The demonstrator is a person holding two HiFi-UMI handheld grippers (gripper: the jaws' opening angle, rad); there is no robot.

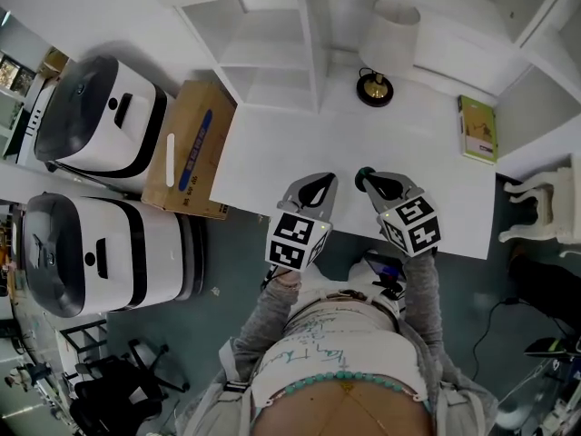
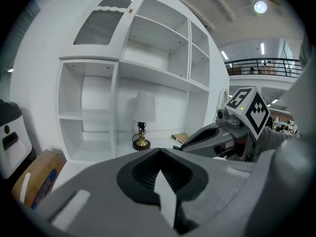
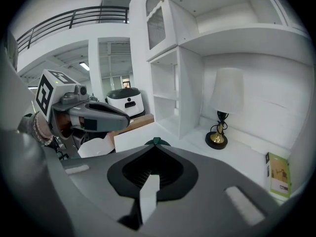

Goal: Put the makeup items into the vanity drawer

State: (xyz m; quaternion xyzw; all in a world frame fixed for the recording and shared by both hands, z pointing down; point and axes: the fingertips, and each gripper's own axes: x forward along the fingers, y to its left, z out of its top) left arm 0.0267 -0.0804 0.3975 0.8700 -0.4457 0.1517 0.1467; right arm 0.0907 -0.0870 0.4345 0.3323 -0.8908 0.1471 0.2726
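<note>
A white vanity tabletop lies before me with open shelves behind it; no drawer shows in any view. My left gripper hovers over the table's front edge with its jaws shut and nothing between them; its own view shows the tips meeting. My right gripper is beside it, a hand's width to the right, shut on a small dark green item. In the right gripper view only the green tip of that item pokes out past the closed jaws. I cannot tell what kind of makeup item it is.
A lamp with a white shade stands at the back of the table and a green book lies at its right end. A cardboard box and two white appliances sit to the left, a white chair to the right.
</note>
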